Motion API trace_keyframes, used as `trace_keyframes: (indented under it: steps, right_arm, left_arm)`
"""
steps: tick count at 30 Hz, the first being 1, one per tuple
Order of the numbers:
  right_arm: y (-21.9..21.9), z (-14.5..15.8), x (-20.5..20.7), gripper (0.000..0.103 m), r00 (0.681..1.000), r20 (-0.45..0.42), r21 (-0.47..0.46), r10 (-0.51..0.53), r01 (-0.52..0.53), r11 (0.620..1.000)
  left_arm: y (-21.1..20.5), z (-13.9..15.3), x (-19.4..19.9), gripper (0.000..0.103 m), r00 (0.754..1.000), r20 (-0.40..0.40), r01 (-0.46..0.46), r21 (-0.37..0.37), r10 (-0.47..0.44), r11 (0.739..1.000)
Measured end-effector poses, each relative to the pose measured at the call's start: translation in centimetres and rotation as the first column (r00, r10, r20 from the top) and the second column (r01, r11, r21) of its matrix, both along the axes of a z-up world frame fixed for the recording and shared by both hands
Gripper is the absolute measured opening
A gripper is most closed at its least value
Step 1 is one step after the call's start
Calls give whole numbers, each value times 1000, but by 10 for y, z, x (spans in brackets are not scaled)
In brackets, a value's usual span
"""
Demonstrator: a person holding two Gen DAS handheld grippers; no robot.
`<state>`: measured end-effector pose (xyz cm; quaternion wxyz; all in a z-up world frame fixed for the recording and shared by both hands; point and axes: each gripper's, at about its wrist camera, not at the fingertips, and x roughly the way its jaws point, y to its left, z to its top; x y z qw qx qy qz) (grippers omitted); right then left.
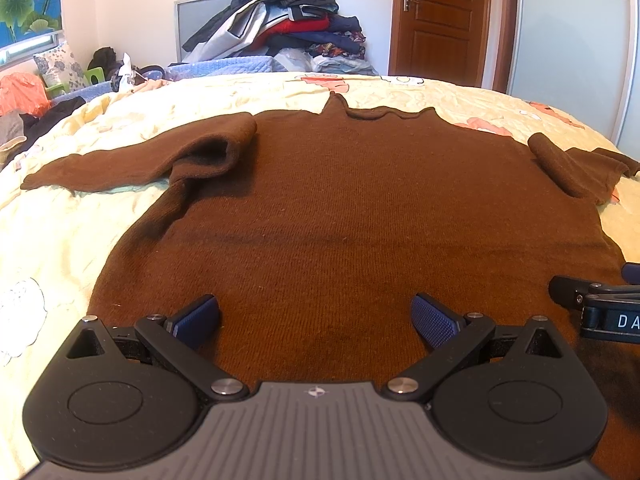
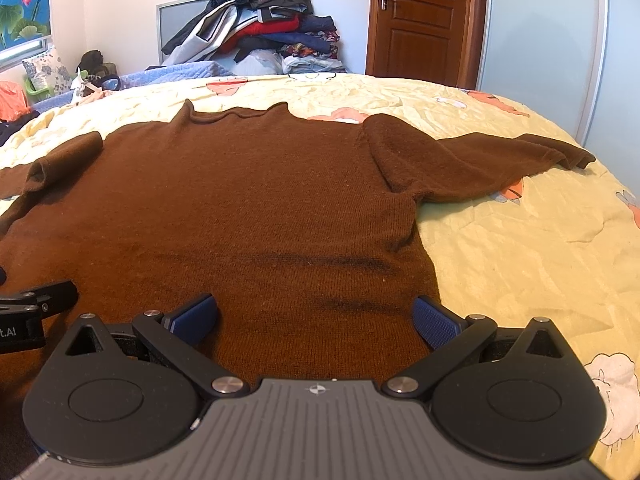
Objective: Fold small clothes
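The brown sweater [image 1: 344, 216] lies spread flat on the pale yellow bedspread [image 2: 520, 248], hem nearest the cameras, neckline [image 1: 384, 114] at its far end, a sleeve thrown out to each side. Nothing looks folded yet, so the step in hand is probably the first fold. The left gripper [image 1: 316, 316] hovers over the sweater's near-left hem area with its blue pads spread wide and nothing between them; the right gripper [image 2: 316, 316] hovers over the near-right hem corner, likewise spread and holding nothing. To do this well, I would bring each sleeve across the body first: the left sleeve [image 1: 120, 168] is bunched and doubled over at the shoulder (it wants smoothing before it is laid in), and the right sleeve [image 2: 500, 156] also humps at the shoulder. Pinch only the knit, not the bedspread beneath. Beyond the sweater's collar end, a heap of clothes [image 1: 288, 16] sits against the wall beside a wooden door [image 1: 440, 20].
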<state>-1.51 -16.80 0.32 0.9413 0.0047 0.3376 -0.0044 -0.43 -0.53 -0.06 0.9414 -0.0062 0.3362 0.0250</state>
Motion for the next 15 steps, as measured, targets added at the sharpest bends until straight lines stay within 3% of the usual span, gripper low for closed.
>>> trace_keyframes:
  steps: [15]
  right_arm:
    - [-1, 0, 0, 103, 1000, -1, -2, 0, 0, 1000]
  left_arm:
    - [1, 0, -1, 103, 1000, 1, 0, -2, 0, 1000]
